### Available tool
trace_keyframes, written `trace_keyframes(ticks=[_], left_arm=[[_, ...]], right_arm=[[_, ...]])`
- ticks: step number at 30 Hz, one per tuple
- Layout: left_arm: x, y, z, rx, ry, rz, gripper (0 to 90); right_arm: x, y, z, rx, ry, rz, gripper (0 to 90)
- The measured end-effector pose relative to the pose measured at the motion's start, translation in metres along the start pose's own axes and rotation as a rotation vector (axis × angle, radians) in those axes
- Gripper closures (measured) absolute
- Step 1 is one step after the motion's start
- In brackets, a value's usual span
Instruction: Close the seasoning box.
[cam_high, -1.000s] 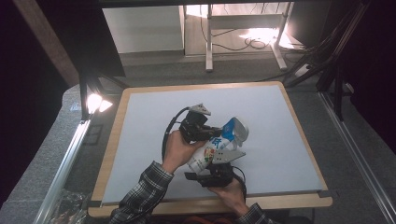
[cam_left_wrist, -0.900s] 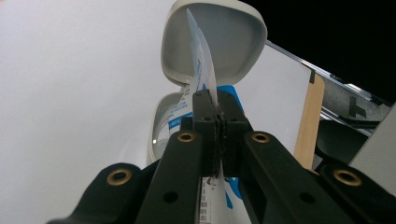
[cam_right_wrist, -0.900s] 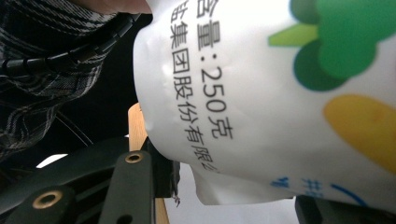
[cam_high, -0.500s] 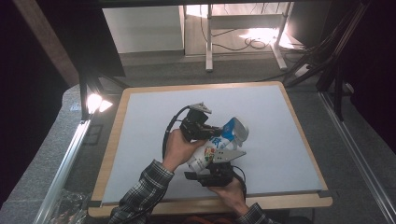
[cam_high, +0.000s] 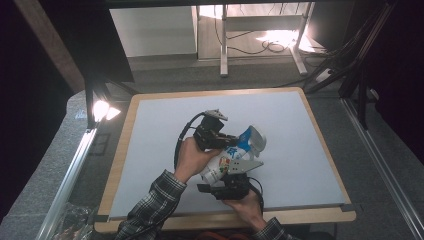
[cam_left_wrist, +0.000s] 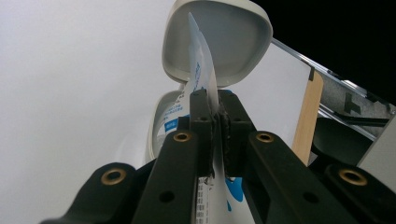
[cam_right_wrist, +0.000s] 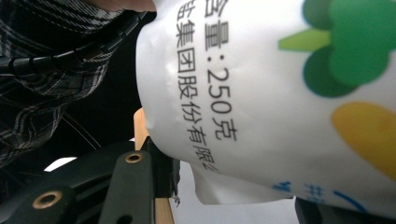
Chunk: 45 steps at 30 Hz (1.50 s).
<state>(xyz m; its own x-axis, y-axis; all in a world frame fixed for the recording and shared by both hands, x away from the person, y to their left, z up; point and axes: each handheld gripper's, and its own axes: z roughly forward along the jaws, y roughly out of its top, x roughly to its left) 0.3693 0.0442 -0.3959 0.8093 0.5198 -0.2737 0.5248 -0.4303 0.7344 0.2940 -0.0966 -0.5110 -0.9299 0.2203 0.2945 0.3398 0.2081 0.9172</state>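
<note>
Pinching with our left gripper (cam_left_wrist: 215, 126), we clamp the thin top flap of the soft white printed plastic pouch (cam_high: 231, 159); our right gripper (cam_high: 227, 187) clasps its body above the pale table (cam_high: 150, 150). It looks light, floppy and slippery, so sealed edges seem the safest hold.

— What sits between the black jaws?
— A glossy white plastic pouch (cam_right_wrist: 280, 116) with black print and green-and-yellow pictures.
— And at the left?
— A plaid sleeve (cam_right_wrist: 42, 70), with a black ribbed cable (cam_right_wrist: 70, 53) across it.
</note>
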Motion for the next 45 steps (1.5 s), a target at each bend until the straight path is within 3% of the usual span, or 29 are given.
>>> trace_keyframes(ticks=[45], left_arm=[[0.0033,0.0097,0.0006,0.024,-0.003,-0.023,86.6]], right_arm=[[0.0029,0.0049,-0.0023,-0.017,0.008,-0.001,54.9]])
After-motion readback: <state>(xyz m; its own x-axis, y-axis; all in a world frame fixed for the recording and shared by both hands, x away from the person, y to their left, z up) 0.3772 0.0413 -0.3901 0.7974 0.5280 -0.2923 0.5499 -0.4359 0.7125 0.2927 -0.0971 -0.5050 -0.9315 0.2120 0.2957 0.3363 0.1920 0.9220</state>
